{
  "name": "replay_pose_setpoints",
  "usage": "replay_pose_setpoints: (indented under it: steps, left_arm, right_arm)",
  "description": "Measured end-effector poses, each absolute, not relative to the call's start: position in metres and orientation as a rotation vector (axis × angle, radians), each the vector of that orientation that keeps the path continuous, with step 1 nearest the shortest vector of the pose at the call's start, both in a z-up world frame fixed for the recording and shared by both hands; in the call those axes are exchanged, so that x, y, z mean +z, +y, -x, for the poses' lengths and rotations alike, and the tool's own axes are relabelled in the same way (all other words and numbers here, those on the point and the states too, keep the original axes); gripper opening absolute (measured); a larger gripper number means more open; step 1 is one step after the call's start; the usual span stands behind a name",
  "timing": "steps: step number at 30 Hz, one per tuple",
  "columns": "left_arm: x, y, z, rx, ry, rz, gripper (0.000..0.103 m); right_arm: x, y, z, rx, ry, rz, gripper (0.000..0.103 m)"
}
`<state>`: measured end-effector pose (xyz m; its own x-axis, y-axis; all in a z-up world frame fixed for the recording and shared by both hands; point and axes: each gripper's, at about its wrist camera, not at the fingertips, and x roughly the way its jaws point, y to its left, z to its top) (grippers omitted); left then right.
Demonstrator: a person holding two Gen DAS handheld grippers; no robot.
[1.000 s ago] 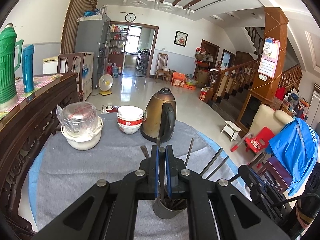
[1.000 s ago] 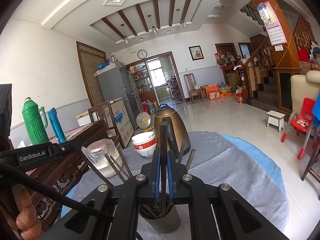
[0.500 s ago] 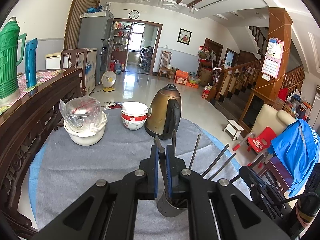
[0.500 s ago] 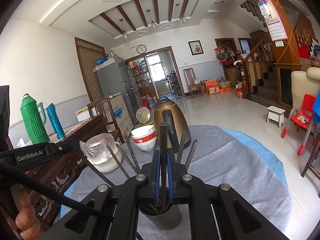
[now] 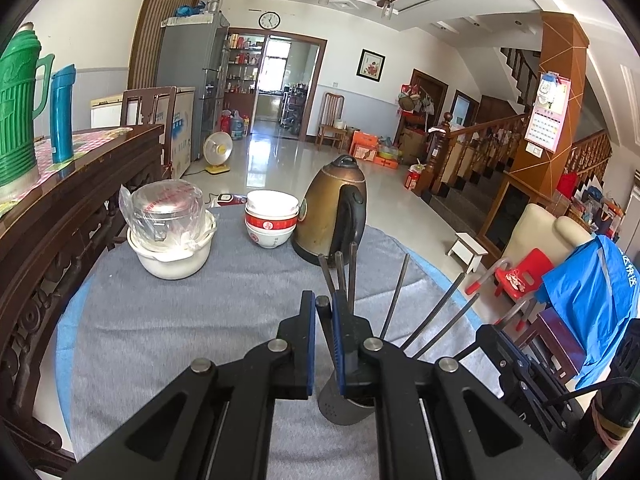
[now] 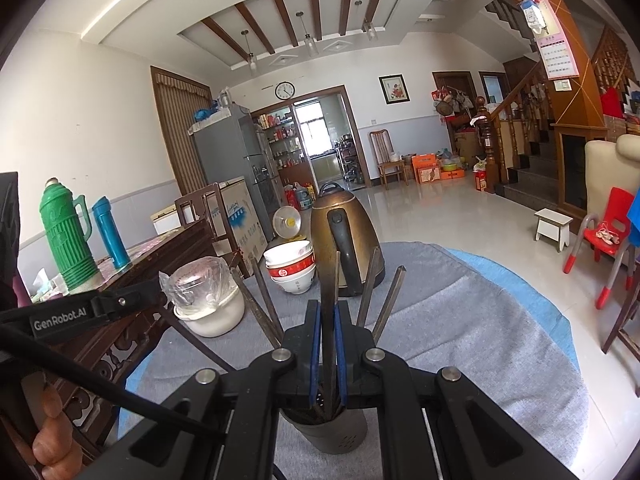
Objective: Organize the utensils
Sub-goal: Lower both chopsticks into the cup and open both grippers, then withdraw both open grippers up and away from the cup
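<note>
A grey utensil holder (image 5: 340,406) stands on the grey cloth (image 5: 180,320), also in the right wrist view (image 6: 328,432). Several dark chopsticks (image 5: 394,300) stick up out of it. My left gripper (image 5: 323,312) hangs over the holder with a small gap between its blue pads; one chopstick (image 5: 325,320) stands loosely between them. My right gripper (image 6: 328,320) is shut on an upright chopstick (image 6: 330,288) whose lower end is in the holder. More chopsticks (image 6: 372,284) lean out on both sides.
A brass kettle (image 5: 334,208), stacked red-and-white bowls (image 5: 271,216) and a white pot with a plastic-wrapped lid (image 5: 172,232) stand at the far side of the table. A dark wooden sideboard (image 5: 60,200) with a green thermos (image 5: 18,112) is on the left.
The left gripper's pads have parted slightly and let go of their chopstick, which now leans in the holder. The right gripper has lowered its chopstick further into the holder.
</note>
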<state>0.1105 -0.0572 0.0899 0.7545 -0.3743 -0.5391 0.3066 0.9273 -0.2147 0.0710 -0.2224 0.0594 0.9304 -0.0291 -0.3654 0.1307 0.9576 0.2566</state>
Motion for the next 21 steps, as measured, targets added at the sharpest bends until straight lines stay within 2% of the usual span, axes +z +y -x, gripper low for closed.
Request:
replay_pose_setpoints:
  steps: [6,10,14,16,21]
  left_arm:
    - [0.081,-0.055,-0.112,-0.376,0.635,0.107,0.011]
    - [0.075,-0.052,-0.112,-0.368,0.644,0.101,0.039]
    - [0.070,-0.047,-0.108,-0.362,0.647,0.093,0.056]
    - [0.066,-0.044,-0.105,-0.354,0.650,0.081,0.074]
    - [0.053,-0.036,-0.100,-0.327,0.688,0.042,0.084]
  right_arm:
    - [0.058,-0.223,-0.072,-0.087,0.373,-0.284,0.009]
    - [0.055,-0.224,-0.072,-0.086,0.382,-0.294,0.009]
    - [0.052,-0.225,-0.071,-0.083,0.397,-0.299,0.009]
    - [0.050,-0.228,-0.072,-0.074,0.418,-0.320,0.009]
    - [0.041,-0.239,-0.069,-0.016,0.473,-0.406,0.012]
